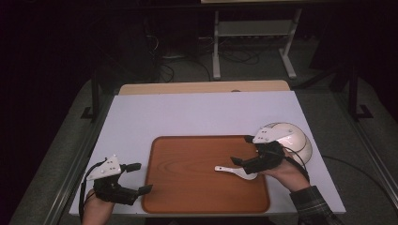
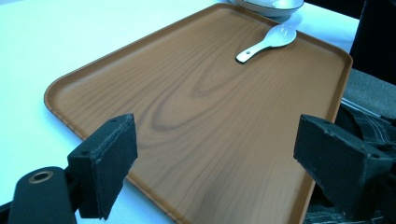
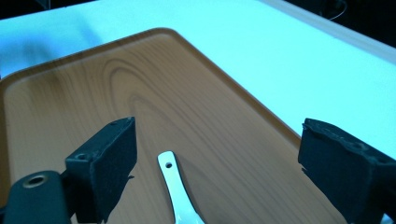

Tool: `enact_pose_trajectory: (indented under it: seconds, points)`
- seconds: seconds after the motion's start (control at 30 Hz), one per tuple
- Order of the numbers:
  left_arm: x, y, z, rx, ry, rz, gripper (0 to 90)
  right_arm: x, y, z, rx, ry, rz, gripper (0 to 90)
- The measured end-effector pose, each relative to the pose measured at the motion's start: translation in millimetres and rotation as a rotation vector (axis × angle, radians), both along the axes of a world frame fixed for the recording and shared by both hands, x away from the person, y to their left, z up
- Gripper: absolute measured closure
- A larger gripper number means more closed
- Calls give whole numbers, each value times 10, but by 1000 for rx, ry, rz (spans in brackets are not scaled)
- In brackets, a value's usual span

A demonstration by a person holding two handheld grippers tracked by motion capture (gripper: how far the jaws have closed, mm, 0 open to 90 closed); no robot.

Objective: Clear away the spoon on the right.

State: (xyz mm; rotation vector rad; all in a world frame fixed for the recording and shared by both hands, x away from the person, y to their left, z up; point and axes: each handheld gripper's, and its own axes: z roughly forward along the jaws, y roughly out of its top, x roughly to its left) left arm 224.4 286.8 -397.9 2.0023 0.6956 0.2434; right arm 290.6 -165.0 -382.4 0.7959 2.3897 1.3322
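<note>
A brown wooden tray [image 1: 187, 173] lies at the table's near middle. A white ceramic spoon [image 1: 234, 170] rests on its right part, handle pointing left. My right gripper [image 1: 242, 151] hovers open just above the spoon's bowl end; in the right gripper view the spoon handle [image 3: 175, 189] lies between the wide-spread jaws, over the tray [image 3: 70, 102]. My left gripper [image 1: 139, 177] stands open beside the tray's left edge, nothing between its jaws. The left gripper view looks across the tray [image 2: 187, 116] to the spoon [image 2: 268, 42].
White bowls [image 1: 291, 138] stand on the table right of the tray, behind my right hand; their rim shows in the left gripper view as a bowl [image 2: 271, 5]. The white table top [image 1: 202, 112] stretches away behind the tray. A plaid sleeve [image 1: 314, 206] enters at bottom right.
</note>
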Motion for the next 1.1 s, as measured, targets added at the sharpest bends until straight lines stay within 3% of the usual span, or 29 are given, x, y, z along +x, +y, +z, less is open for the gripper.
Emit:
enact_pose_trajectory:
  seconds: [0.5,0.83,1.1]
  points:
    - [1,6,0,2,-1,1,130,-227,-439,24,68,-22,-72,95]
    - [1,2,-4,3,1,2,130,-410,-669,-28,100,-26,-86,91]
    - [4,-4,-6,3,4,3,130,-438,-711,-51,114,-41,-83,85]
